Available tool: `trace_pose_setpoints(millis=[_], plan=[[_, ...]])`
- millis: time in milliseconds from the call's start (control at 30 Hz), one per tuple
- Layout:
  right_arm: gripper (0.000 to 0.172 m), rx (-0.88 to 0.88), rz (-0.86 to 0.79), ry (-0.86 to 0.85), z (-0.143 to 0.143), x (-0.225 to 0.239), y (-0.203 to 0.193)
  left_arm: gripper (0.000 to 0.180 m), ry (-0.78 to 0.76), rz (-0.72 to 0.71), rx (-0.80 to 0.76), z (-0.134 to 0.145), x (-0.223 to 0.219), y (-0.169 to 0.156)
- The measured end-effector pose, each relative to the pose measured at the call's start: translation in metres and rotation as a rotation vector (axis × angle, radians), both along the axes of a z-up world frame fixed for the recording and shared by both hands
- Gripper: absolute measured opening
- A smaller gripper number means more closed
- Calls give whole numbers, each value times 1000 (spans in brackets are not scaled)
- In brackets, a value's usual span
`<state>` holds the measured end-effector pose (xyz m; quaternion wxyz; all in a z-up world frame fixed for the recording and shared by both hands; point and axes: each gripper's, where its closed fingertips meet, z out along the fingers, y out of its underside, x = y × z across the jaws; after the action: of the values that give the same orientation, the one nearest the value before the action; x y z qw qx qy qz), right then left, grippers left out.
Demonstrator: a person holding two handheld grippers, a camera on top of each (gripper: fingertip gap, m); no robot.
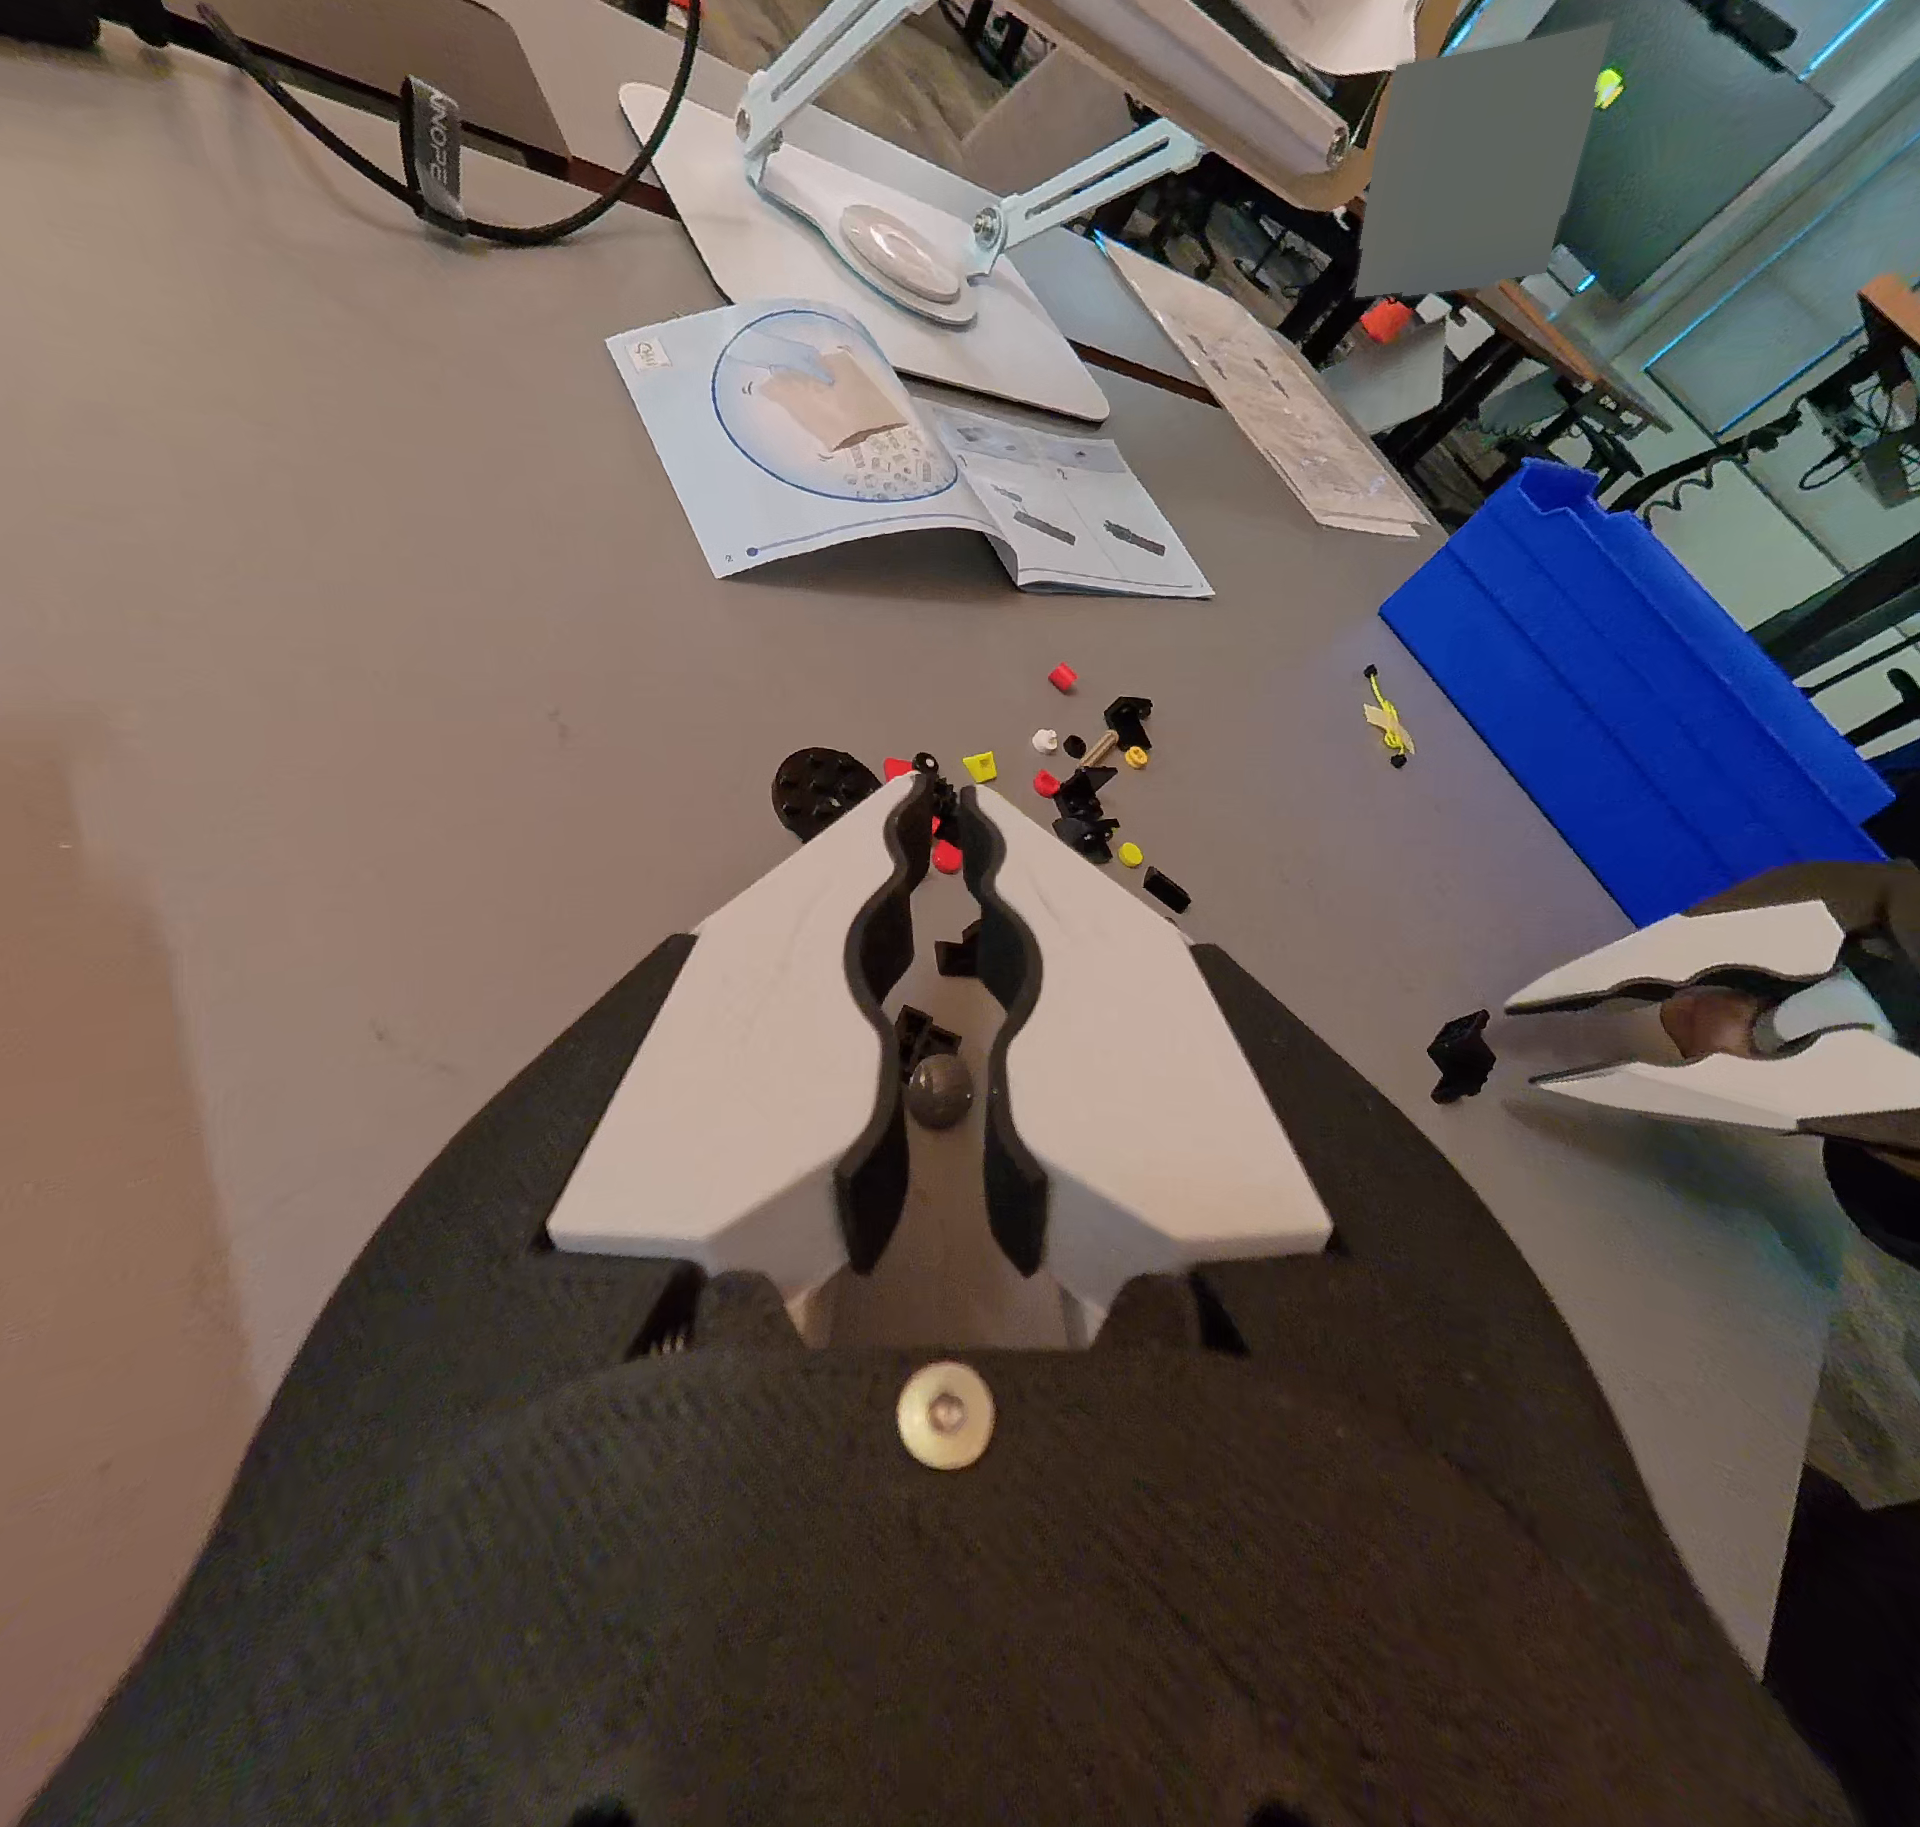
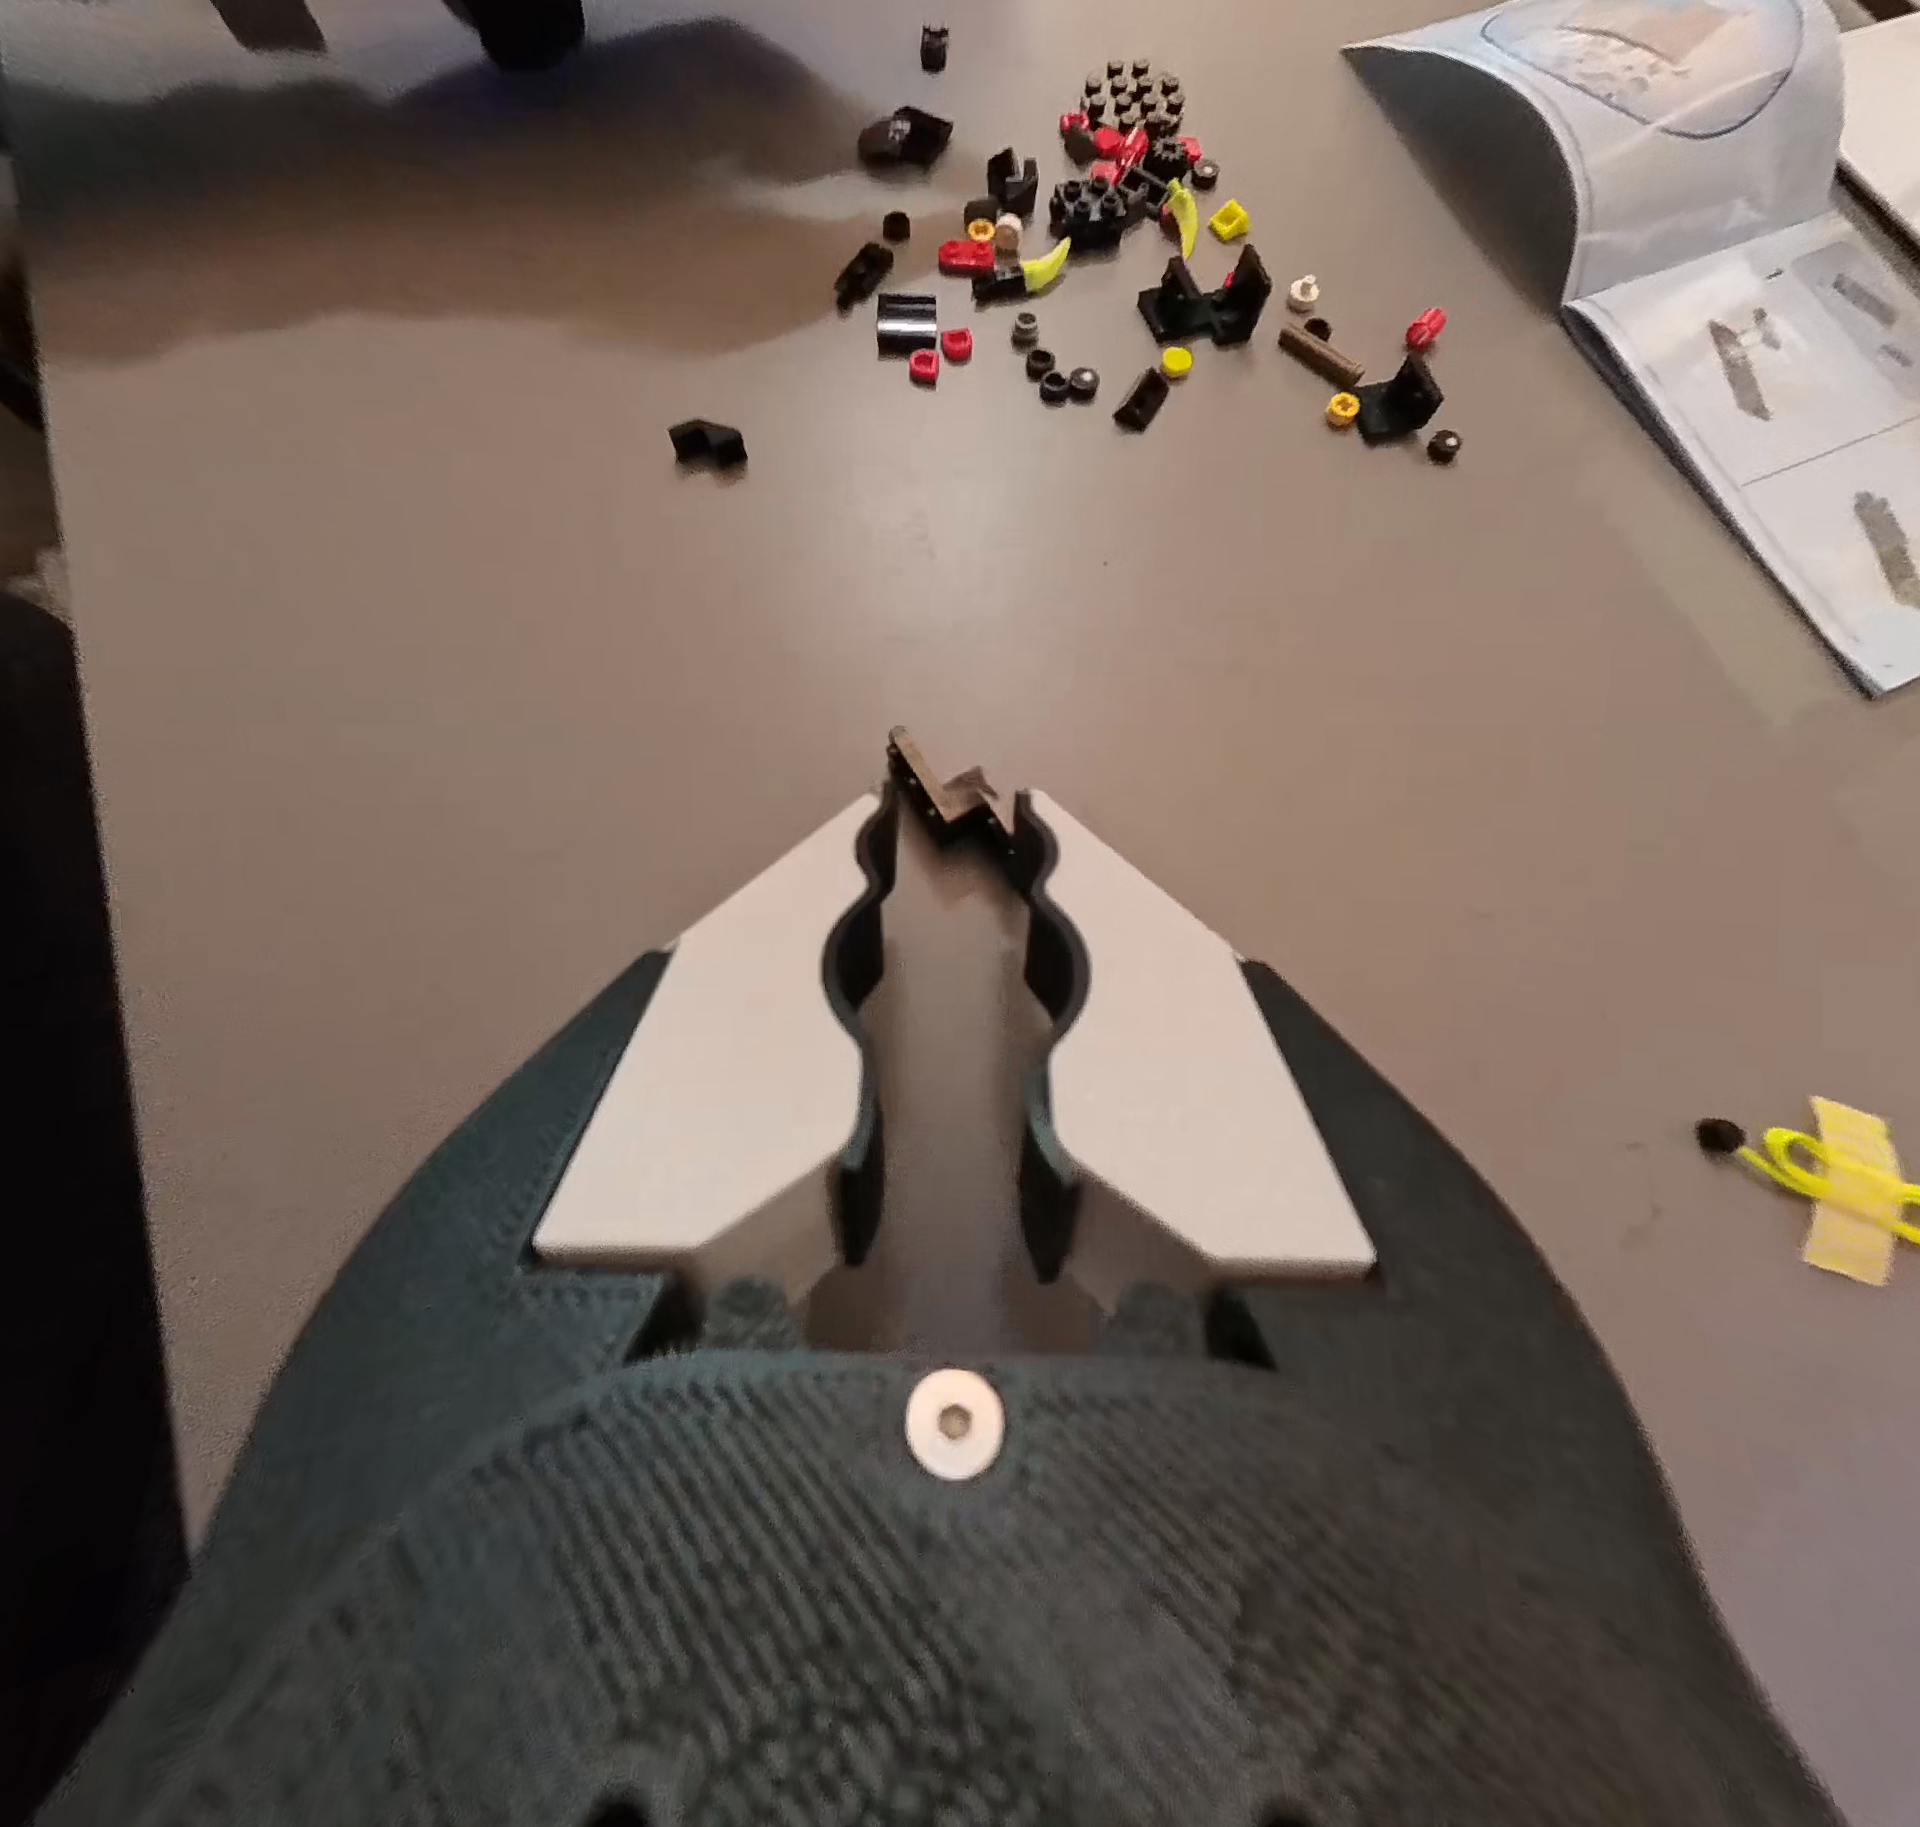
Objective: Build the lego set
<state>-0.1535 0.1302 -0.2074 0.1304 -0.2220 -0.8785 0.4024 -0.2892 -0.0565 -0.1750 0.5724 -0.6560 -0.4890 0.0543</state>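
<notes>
- Left wrist view: my left tool [image 1: 940, 790] had its tips pinched on a small black toothed piece [image 1: 941, 798] just above the grey worktop [image 1: 364, 634], amid scattered red, yellow and black bricks [image 1: 1091, 790]. A black round studded plate [image 1: 821, 785] lay just beside its left finger. An open instruction booklet [image 1: 894, 458] lay beyond, a blue bin [image 1: 1621, 665] to the right.
- Right wrist view: my right tool [image 2: 951, 806] gripped a black stepped bracket [image 2: 948, 785] between its tips, above bare worktop well short of the brick pile [image 2: 1122, 250]. A neon-yellow cord [image 2: 1818, 1169] with tape lay at the right.
</notes>
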Motion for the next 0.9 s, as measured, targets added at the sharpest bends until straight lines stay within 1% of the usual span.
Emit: trace_pose_setpoints(millis=[67,167,300,400,567,633,700,800,833,867,900], plan=[[24,18,1,7,-3,-1,1,2,-5,-3,5,0,0,1],[25,-2,-8,-26,-7,-2,0,3,-11,-12,11,-1,1,3],[26,-5,-28,-52,-11,-3,1,3,6,-28,-21,0,4,6],[20,13,-42,-29,-12,-6,2,4,14,-47,-40,-1,6,11],[18,9,-44,-36,-12,-4,0,8,41,-99,-59,1,12,21],[17,4,-50,-40,-11,-5,0,11,73,-166,-64,5,20,32],[16,-9,-59,-52,-11,-5,0,15,127,-271,-83,9,34,50],[16,-47,-73,-84,-10,-5,-1,16,216,-417,-192,8,60,77],[15,-65,-76,-100,-9,-4,-2,16,216,-430,-223,6,66,85],[15,-85,-78,-119,-8,-3,-4,16,192,-435,-220,7,73,94],[15,-105,-79,-136,-8,-2,-6,20,152,-477,-185,9,85,107]])
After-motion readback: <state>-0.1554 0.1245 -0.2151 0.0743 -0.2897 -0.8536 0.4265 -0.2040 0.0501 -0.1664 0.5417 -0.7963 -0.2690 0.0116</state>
